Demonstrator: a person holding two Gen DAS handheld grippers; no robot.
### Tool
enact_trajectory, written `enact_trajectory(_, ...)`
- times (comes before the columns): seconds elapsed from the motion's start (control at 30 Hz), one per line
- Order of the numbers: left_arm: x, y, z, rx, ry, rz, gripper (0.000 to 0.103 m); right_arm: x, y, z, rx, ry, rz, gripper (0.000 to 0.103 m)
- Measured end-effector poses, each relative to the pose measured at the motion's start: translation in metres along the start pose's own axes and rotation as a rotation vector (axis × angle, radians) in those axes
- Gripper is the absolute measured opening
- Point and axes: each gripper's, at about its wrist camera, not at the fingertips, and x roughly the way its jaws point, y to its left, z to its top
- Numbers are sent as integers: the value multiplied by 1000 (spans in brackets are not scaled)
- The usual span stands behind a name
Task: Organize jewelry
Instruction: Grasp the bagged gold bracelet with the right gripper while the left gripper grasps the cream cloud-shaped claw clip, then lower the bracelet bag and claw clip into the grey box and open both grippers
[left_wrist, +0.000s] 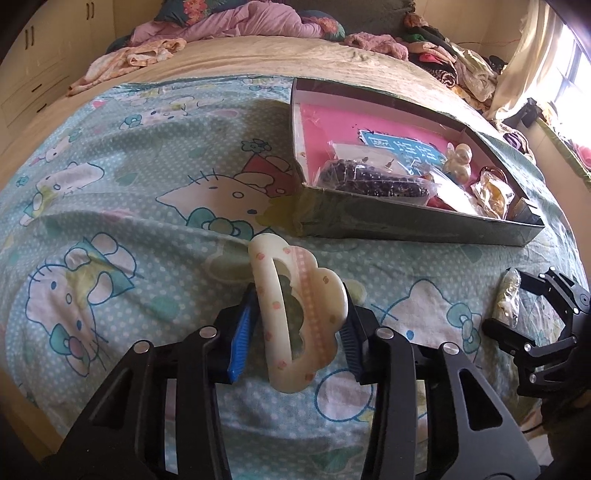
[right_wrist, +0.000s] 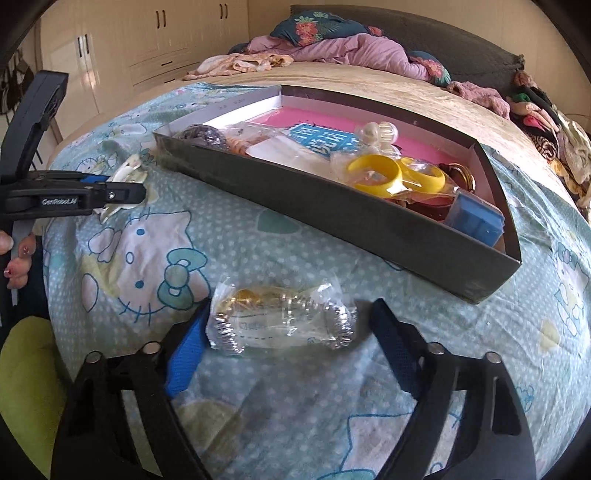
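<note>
I hold my left gripper (left_wrist: 297, 328) closed on a cream-coloured, cloud-shaped plastic hair claw with small pink dots (left_wrist: 299, 314); its blue pads (left_wrist: 242, 332) press the claw from both sides, just above the pale blue cartoon-cat bedsheet (left_wrist: 129, 184).

My right gripper (right_wrist: 284, 332) stands partly open around a small clear plastic packet of gold and silver jewelry (right_wrist: 280, 321). The packet lies flat on the sheet between the two fingers; the left blue pad (right_wrist: 186, 350) is touching or nearly touching the packet's edge, while the right pad (right_wrist: 393, 347) stands apart from it.

Beyond both grippers sits a shallow dark green cardboard box with a pink floor (right_wrist: 332, 218). Inside it are yellow plastic bangles in a clear bag (right_wrist: 391, 175), a small blue box (right_wrist: 476, 219), a bag of dark beads (left_wrist: 373, 181) and a pearly white hair clip (left_wrist: 458, 158).

At the far end of the bed lies a heap of pink and floral bedding (right_wrist: 332, 44).
</note>
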Motion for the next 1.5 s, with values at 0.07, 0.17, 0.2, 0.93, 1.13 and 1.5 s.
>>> enact_trajectory(0.07,-3,-1,0,6,-14,-8,30,-2,5,0,-24,-5,-5,70)
enact_trajectory(0.17,-18,-5,1,19,-71,-16,30,-8,9,1,-32,-13,22,69)
enact_trajectory(0.2,-22,-8,2,25,-86,-17,30,-11,9,1,-34,-17,24,69)
enact_trajectory(0.93,-55,-59,60,113,-228,-95,30,-77,-39,57,24,-254,-54,69)
enact_trajectory(1.13,-45,-69,73,128,-216,-101,30,-81,-58,69,47,-288,-82,69)
enact_trajectory(1.5,-27,-81,81,142,-188,-122,30,-74,-79,74,78,-292,-107,69)
